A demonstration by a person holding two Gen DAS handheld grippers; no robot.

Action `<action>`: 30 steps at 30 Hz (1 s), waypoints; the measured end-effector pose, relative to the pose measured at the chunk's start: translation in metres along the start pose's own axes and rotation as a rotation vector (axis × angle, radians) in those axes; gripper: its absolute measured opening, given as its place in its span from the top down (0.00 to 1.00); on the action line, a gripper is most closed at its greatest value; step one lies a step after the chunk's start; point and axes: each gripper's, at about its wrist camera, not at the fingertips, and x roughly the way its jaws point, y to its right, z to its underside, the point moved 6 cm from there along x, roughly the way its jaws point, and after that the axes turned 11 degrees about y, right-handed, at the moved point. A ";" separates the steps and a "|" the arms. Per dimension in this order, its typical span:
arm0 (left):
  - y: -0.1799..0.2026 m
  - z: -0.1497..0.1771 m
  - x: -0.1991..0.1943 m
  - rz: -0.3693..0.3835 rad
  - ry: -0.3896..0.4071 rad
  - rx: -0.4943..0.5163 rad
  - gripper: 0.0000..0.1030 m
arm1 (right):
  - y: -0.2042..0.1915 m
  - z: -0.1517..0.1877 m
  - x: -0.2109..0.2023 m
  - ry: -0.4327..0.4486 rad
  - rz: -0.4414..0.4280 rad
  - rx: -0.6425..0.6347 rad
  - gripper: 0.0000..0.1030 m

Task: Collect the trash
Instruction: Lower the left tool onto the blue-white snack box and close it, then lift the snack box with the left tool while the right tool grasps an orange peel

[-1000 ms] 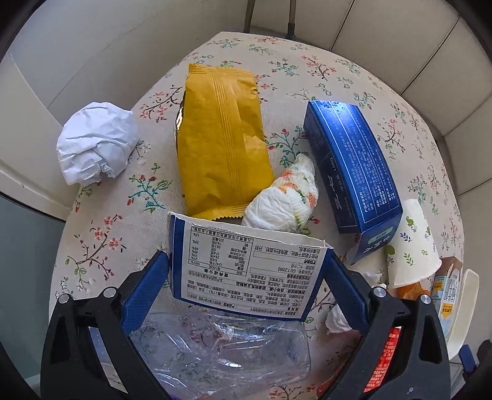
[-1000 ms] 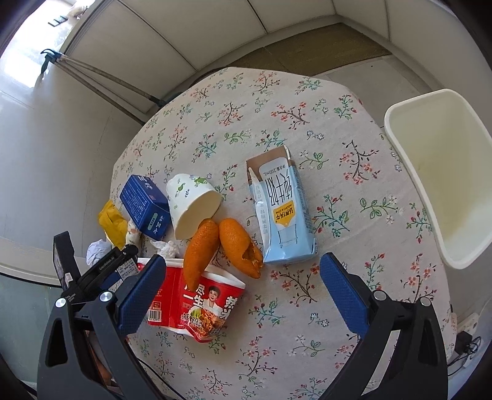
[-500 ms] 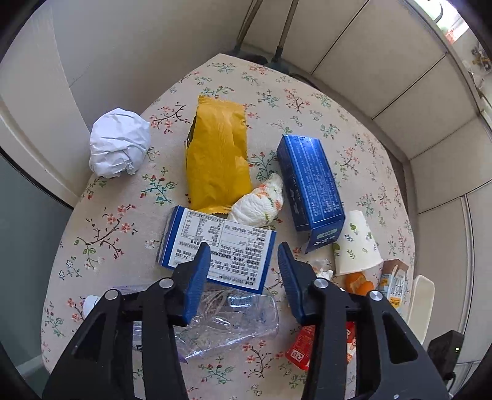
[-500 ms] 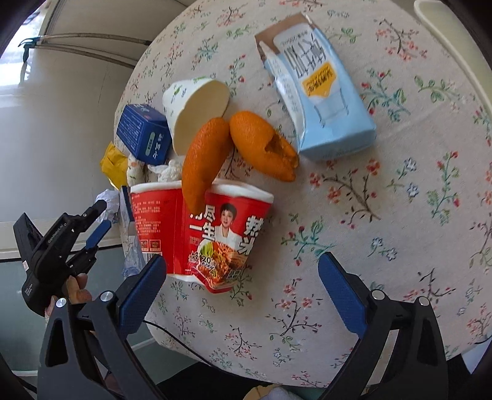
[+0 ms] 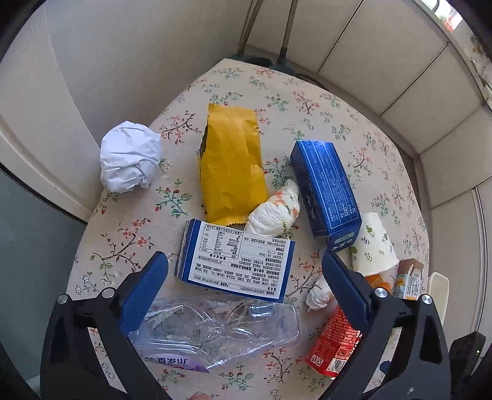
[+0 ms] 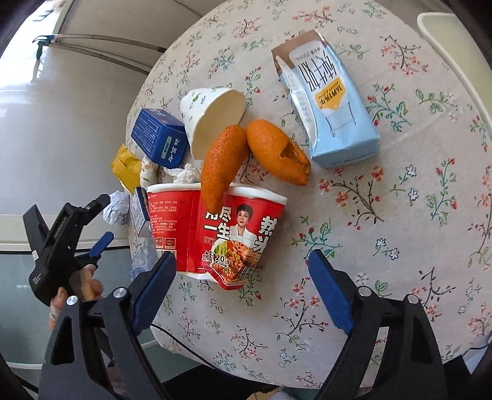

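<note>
Noodle cup [image 6: 227, 234] under orange peel [image 6: 220, 166]

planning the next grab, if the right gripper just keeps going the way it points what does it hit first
Most likely the red noodle cup lying on its side: it sits just ahead of the open right gripper, toward the left finger. Depth is hard to judge, so it might meet the tablecloth first.

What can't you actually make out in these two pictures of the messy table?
- Bin: right wrist view, cut off by the top right edge; its inside is unseen.
- Crushed plastic bottle: left wrist view, one end hidden behind the left gripper.
- Red noodle cup: left wrist view, mostly covered by a gripper finger.
- Yellow wrapper: right wrist view, largely hidden behind the blue box.
- Milk carton: left wrist view, too small to read.
</note>
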 end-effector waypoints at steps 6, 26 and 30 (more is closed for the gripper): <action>0.007 0.008 0.024 -0.049 -0.047 0.061 0.07 | 0.002 -0.013 -0.006 0.023 0.015 -0.018 0.17; 0.008 0.011 0.038 -0.089 -0.025 0.145 0.59 | 0.001 -0.020 -0.008 0.023 0.019 -0.029 0.17; 0.002 -0.002 0.025 -0.043 0.012 0.103 0.71 | 0.000 -0.024 -0.010 0.032 0.021 -0.033 0.17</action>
